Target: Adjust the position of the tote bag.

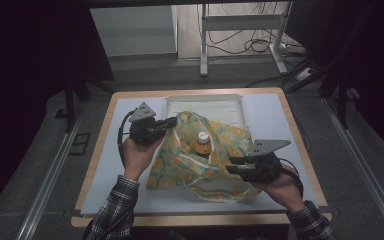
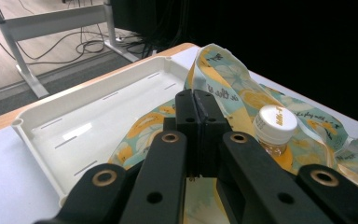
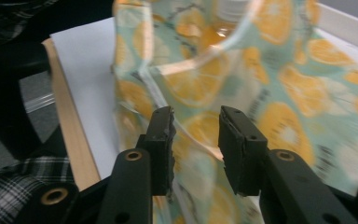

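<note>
A cloth bag (image 1: 200, 160) printed with orange slices lies on the grey-blue mat. An amber bottle (image 1: 203, 144) with a white cap (image 2: 275, 123) stands inside its mouth. My left gripper (image 1: 171, 122) sits at the bag's upper left, shut on the bag's rim, and a strap (image 2: 205, 60) rises just past its tips (image 2: 196, 100). At the bag's right side my right gripper (image 1: 231, 166) is open. In the right gripper view the jaws (image 3: 196, 140) stand apart, with the printed cloth (image 3: 270, 93) and a loose edge of it between them, not pinched. The bottle (image 3: 214, 28) shows blurred beyond.
A shallow white tray (image 1: 205, 98) lies along the far side of the mat, partly under the bag, its rim (image 2: 51, 112) close to my left gripper. The wooden table edge (image 1: 300, 150) runs on the right. Behind the table are metal frame legs (image 1: 204, 45) and floor cables.
</note>
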`<action>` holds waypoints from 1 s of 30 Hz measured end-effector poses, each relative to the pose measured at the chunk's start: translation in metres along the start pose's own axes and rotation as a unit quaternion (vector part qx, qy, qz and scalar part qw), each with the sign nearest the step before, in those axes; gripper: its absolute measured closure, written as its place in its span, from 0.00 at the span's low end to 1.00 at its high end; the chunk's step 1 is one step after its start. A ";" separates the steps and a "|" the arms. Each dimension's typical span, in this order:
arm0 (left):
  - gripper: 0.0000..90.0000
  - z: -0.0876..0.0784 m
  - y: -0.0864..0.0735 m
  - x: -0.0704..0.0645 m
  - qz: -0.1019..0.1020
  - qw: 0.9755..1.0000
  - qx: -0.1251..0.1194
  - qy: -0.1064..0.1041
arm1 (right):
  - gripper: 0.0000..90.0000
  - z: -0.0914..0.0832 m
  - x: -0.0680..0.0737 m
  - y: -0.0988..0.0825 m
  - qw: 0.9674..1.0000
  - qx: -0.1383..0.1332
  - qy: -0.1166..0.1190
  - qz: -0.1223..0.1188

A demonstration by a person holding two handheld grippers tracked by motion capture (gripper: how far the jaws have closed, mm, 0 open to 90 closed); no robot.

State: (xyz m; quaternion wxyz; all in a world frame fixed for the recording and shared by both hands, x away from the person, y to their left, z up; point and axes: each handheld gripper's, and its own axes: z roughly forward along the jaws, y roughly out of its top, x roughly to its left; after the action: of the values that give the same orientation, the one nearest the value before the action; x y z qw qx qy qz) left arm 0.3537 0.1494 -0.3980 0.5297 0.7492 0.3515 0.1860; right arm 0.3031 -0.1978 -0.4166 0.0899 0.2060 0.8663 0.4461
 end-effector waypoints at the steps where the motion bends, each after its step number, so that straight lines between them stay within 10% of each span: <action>1: 1.00 0.000 0.000 0.000 0.000 1.000 0.000 0.000 | 0.69 0.004 0.001 0.001 1.000 0.001 0.004 -0.002; 14: 1.00 0.003 0.004 0.001 0.001 1.000 0.003 0.001 | 0.68 0.035 0.006 0.003 0.998 0.014 0.046 -0.040; 23: 1.00 0.003 0.006 0.002 0.002 1.000 0.004 0.003 | 0.99 0.043 0.008 0.001 0.997 0.032 0.047 -0.050; 30: 0.99 0.004 0.004 0.002 0.007 1.000 0.006 0.011 | 0.99 0.035 0.007 0.006 0.997 0.016 0.055 -0.043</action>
State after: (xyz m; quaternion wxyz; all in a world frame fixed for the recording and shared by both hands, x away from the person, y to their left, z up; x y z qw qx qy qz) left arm 0.3590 0.1474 -0.3958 0.5199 0.7528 0.3531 0.1961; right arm 0.3101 -0.1658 -0.4324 0.0575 0.1451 0.8849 0.4389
